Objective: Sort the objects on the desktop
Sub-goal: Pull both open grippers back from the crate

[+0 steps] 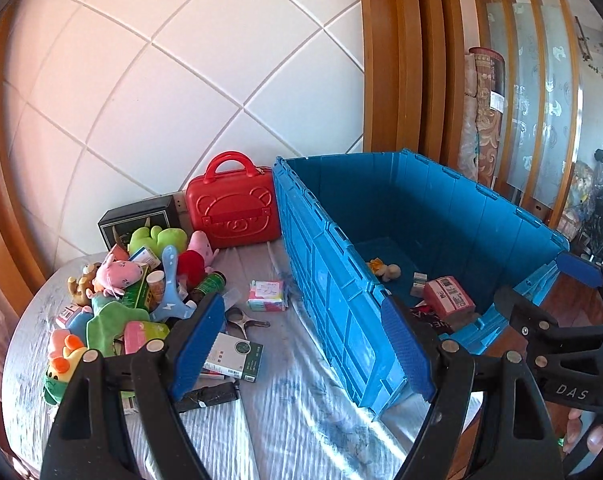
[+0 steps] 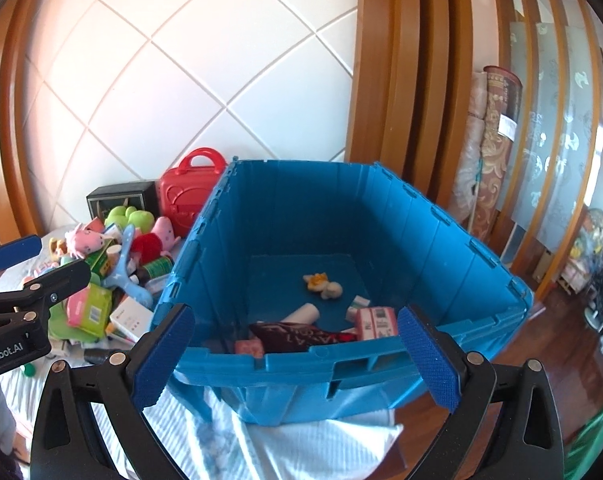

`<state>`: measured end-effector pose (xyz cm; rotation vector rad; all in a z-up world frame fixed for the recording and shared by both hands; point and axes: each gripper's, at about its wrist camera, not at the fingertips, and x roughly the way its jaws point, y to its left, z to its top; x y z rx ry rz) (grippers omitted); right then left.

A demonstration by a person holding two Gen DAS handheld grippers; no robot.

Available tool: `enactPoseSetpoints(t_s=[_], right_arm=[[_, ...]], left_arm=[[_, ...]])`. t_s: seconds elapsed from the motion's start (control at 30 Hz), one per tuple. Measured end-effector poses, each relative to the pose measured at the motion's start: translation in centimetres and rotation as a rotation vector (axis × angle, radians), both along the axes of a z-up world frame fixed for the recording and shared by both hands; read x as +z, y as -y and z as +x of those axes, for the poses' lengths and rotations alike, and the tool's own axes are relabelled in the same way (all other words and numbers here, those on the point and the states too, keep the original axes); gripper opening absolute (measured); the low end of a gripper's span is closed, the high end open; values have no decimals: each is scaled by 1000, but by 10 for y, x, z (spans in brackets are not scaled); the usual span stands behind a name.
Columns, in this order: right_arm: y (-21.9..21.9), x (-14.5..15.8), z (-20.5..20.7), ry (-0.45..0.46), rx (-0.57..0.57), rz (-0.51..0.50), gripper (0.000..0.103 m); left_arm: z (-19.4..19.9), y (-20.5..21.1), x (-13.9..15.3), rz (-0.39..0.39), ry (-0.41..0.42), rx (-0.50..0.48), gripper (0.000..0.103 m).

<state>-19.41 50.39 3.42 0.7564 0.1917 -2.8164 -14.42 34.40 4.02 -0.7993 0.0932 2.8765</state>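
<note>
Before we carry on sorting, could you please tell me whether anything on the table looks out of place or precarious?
Yes: the blue crate sits with its near corner past the table's covered edge, over the wooden floor, so it could tip as it fills. The toys and boxes left of it are only an unsorted heap.

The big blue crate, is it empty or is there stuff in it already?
Partly filled. The blue crate has no lid on; a small plush toy, a pink packet and a dark red pouch lie on its floor.

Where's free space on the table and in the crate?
Bare cloth between the toy pile and the blue crate. The crate's far floor is mostly clear; its near end is crowded. The pile's side is packed.
</note>
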Motion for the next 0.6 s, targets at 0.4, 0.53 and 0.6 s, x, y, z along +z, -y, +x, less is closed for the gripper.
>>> enactPoseSetpoints(t_s=[0.4,0.53,0.6], right_arm=[[0,1,1,0,-21,-5,103],[0,-1,1,8,-27,-5,103],[-1,-1,1,9,-27,-5,103]], left_arm=[[-2,4,0,37,-2,-44,81],[0,4,1,38,-12,-30,81],[0,4,1,31,-12,-24,81]])
